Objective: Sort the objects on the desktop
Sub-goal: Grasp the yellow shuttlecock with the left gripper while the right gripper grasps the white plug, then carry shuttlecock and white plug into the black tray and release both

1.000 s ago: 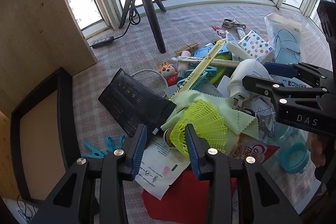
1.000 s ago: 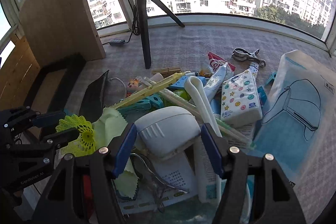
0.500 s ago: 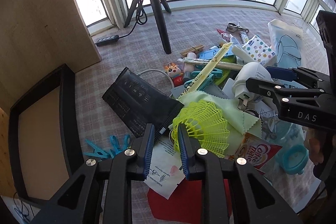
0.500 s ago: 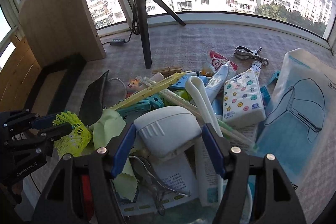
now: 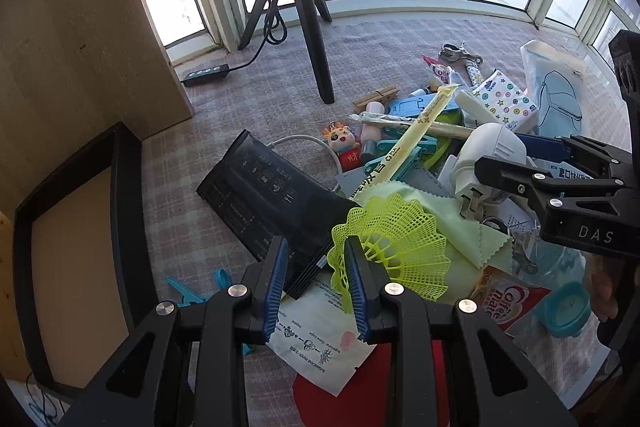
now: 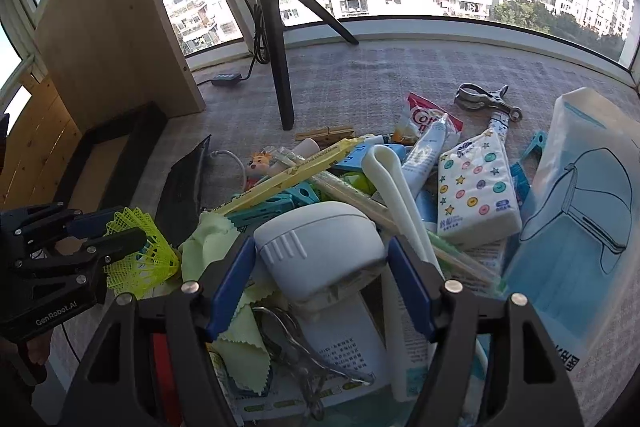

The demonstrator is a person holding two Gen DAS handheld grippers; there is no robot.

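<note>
item: left gripper [image 5: 316,283], jaws part open, with mostly empty space between the pads. the right-hand finger sits against or just inside the mesh skirt of a yellow shuttlecock [image 5: 404,239]. whether the skirt is pinched or only hooked over that finger cannot be told. item: shuttlecock, at the near left edge of the heap, resting above a green cloth [image 5: 468,251] and beside a black packet [image 5: 272,195]. its long axis runs roughly left to right; a pale round shape shows through the mesh, probably the head, but which end leads is unclear. judged a rim hold, since the skirt is the light, springy part a finger can catch. item: right gripper [image 6: 322,291], jaws wide, one pad each side of a white plug [image 6: 320,243] on top of the heap, apparently not yet touching, likely lined up to close on it. item: heap beyond, including a yellow stick [image 5: 404,147] slanting far-right, a tissue pack [image 6: 476,191] and a mask bag [image 6: 592,195]. item: black-rimmed tray [image 5: 126,211], far left, a likely place for sorted things. item: tripod [image 5: 312,39], far side.
</note>
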